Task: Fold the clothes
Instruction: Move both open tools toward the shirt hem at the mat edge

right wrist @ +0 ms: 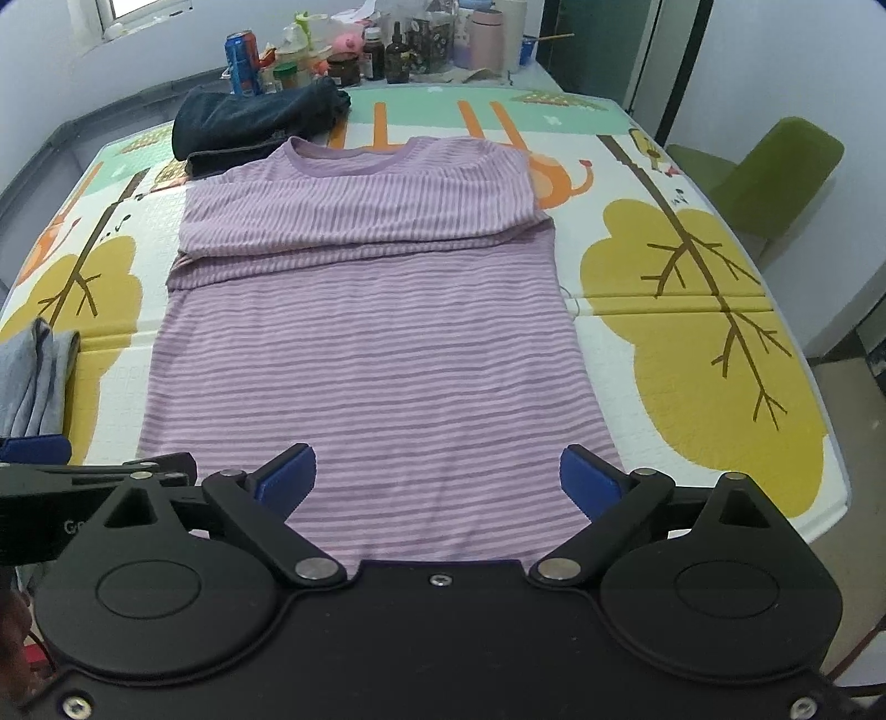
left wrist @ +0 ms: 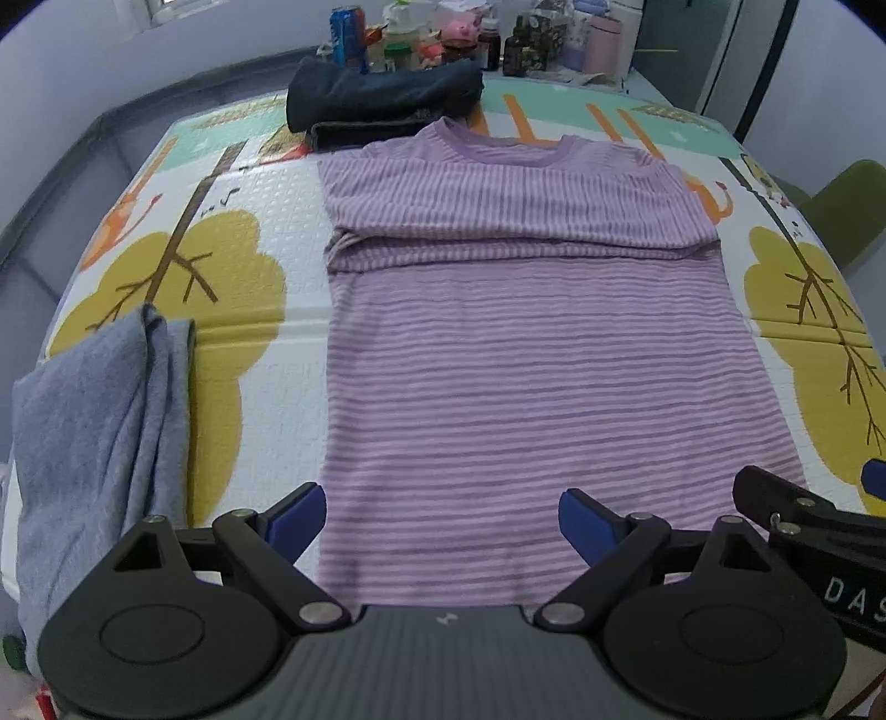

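Observation:
A purple striped T-shirt [left wrist: 526, 343] [right wrist: 371, 343] lies flat on the play mat, collar at the far end and both sleeves folded in across the chest. My left gripper [left wrist: 443, 518] hovers open over the shirt's near hem, towards its left corner, with nothing between the blue pads. Over the same hem, further right, my right gripper [right wrist: 437, 479] is also open and holds nothing. Part of the right gripper [left wrist: 803, 520] shows at the right edge of the left wrist view. The left gripper's blue pad [right wrist: 33, 448] shows at the left edge of the right wrist view.
A grey-blue garment [left wrist: 94, 432] [right wrist: 33, 376] hangs over the mat's near left edge. Folded dark clothes [left wrist: 382, 99] [right wrist: 255, 124] sit beyond the collar. Cans, bottles and jars [left wrist: 459, 39] [right wrist: 382, 50] crowd the far end. A green chair [right wrist: 769, 171] stands at the right.

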The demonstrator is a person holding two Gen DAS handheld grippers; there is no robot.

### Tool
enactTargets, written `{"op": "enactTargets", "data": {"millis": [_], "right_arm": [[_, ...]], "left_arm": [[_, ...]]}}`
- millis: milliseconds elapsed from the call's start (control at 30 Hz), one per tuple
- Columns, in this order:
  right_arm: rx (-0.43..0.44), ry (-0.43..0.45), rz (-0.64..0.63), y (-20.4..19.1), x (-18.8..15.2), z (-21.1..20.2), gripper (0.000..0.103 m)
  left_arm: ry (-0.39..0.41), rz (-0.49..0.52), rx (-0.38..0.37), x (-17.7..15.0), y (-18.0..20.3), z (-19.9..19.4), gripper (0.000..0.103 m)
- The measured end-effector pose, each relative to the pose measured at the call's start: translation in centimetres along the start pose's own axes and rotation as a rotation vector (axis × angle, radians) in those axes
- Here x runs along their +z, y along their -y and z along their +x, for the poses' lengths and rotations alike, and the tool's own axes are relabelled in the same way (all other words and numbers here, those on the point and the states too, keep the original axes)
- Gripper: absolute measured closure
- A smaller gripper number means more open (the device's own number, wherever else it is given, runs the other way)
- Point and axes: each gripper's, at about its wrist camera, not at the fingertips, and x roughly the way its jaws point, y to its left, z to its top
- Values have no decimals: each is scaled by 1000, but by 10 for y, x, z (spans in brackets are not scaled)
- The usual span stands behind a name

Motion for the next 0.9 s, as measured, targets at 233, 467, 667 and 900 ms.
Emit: {"op": "enactTargets", "data": {"millis": [233,467,667,900], "right_arm": [[40,-20,11,17,-11,1,8],[49,-40,29,28,-24,4,7],[108,-106,57,38,-34,13,7],[52,-129,65,57,-43,22,7]], "left_arm": [[-19,0,14,-13,9,0,10],[-48,13,49,-27,14,2,10],[-59,23,76,-39,13,6,10],[-117,10,86,-50,0,21,10]]}}
